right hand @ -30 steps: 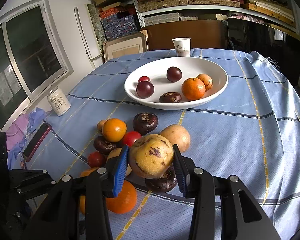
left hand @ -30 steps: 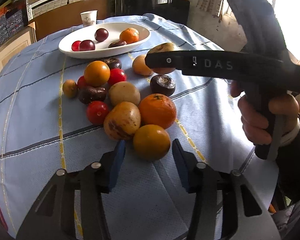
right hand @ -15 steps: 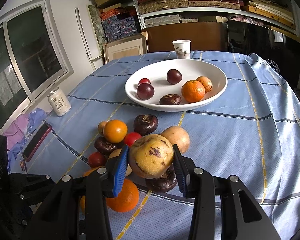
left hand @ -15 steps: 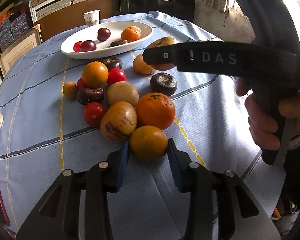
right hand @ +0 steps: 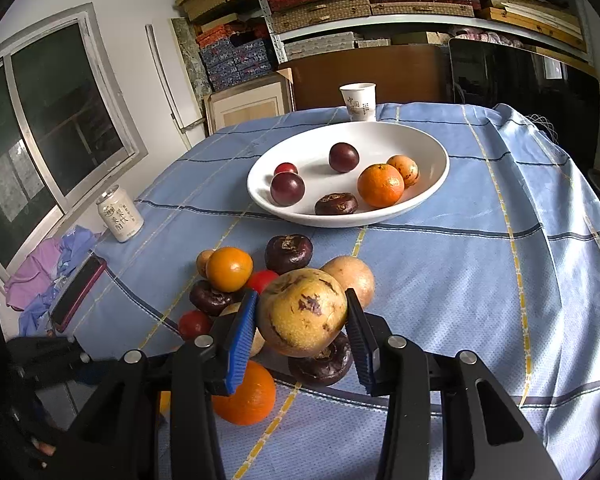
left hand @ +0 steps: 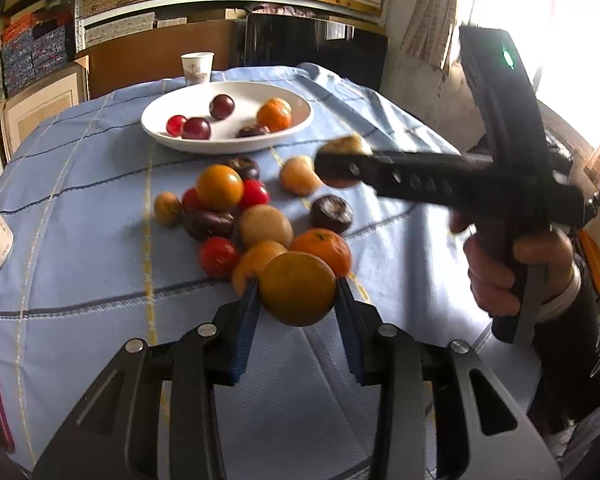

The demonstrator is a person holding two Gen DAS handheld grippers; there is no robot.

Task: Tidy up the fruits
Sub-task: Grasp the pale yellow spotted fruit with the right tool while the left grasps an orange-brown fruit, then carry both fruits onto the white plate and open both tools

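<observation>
Left gripper (left hand: pixel 297 300) clamped on a round yellow-orange citrus fruit (left hand: pixel 297 289), held above the blue checked tablecloth (left hand: pixel 80 240), just in front of the loose heap of fruit (left hand: pixel 252 216). Right gripper (right hand: pixel 302 322) pinching a blotchy yellow-brown pear-like fruit (right hand: pixel 303 312), raised over the same heap. Beyond sits the white oval ceramic bowl (right hand: pixel 432 148), six fruits inside, a white paper cup (right hand: pixel 358 101) behind it

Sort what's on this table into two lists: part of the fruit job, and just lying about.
Job: orange in left gripper; speckled yellow fruit in right gripper; white bowl; loose fruit pile.

Lying about: paper cup; drink can; phone.
</observation>
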